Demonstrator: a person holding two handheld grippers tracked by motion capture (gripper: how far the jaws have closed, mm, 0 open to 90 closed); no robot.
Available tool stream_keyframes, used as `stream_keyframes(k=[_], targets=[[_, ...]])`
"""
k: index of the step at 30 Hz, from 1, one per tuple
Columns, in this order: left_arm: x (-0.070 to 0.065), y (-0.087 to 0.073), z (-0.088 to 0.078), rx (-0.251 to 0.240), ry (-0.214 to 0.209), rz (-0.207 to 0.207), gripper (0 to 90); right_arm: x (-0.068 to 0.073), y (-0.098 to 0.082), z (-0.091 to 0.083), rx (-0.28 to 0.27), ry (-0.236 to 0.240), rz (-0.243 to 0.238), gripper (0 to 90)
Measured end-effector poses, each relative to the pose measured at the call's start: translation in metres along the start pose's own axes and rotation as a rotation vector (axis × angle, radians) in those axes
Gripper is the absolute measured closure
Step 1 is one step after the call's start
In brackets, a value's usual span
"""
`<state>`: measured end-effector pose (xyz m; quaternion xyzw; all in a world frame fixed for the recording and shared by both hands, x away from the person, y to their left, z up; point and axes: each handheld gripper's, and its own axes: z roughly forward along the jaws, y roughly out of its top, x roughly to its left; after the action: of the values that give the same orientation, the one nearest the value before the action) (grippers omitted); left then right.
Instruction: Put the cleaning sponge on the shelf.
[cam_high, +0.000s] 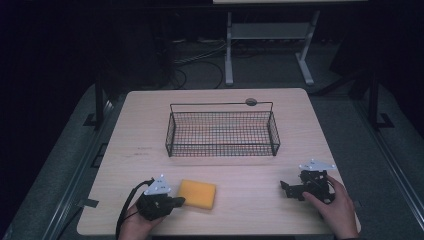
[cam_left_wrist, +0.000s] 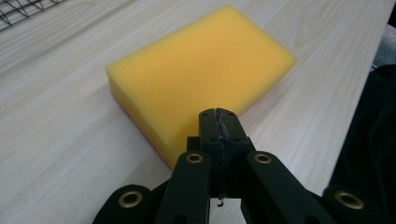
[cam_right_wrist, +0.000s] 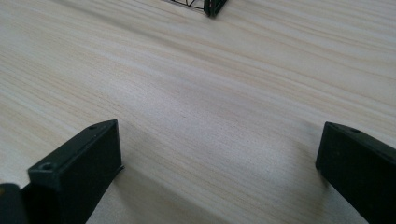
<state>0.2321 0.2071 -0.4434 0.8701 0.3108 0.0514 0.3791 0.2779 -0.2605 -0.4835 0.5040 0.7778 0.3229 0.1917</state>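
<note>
With its jaws pressed tight together, the left gripper (cam_left_wrist: 219, 116) could just push the yellow sponge (cam_left_wrist: 201, 79) along the table's (cam_high: 150, 150) near edge, while the right gripper (cam_right_wrist: 219, 154) waits wide open.

Both tools are matte black, and the left gripper (cam_high: 176, 201) carries a pale grey three-cornered plate on top with a black cable looping off its back end, while the right gripper (cam_high: 286, 189) wears the same kind of grey plate, small dark marks dotted on it. Up close in the left gripper view, that one's black arms show brass-coloured ringed pivots and small dark screws around a thin seam down the middle. In the right gripper view its jaws are blocky, square-edged black bars, each with a small screw hole near the end.
</note>
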Motion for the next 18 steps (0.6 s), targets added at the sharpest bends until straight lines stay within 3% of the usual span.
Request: stream_keyframes(k=[18], targets=[[0.023,0.015,0.009,-0.005,0.061,0.013,89.6,0.0,0.0,0.0,-0.002,0.0,0.0,0.0]])
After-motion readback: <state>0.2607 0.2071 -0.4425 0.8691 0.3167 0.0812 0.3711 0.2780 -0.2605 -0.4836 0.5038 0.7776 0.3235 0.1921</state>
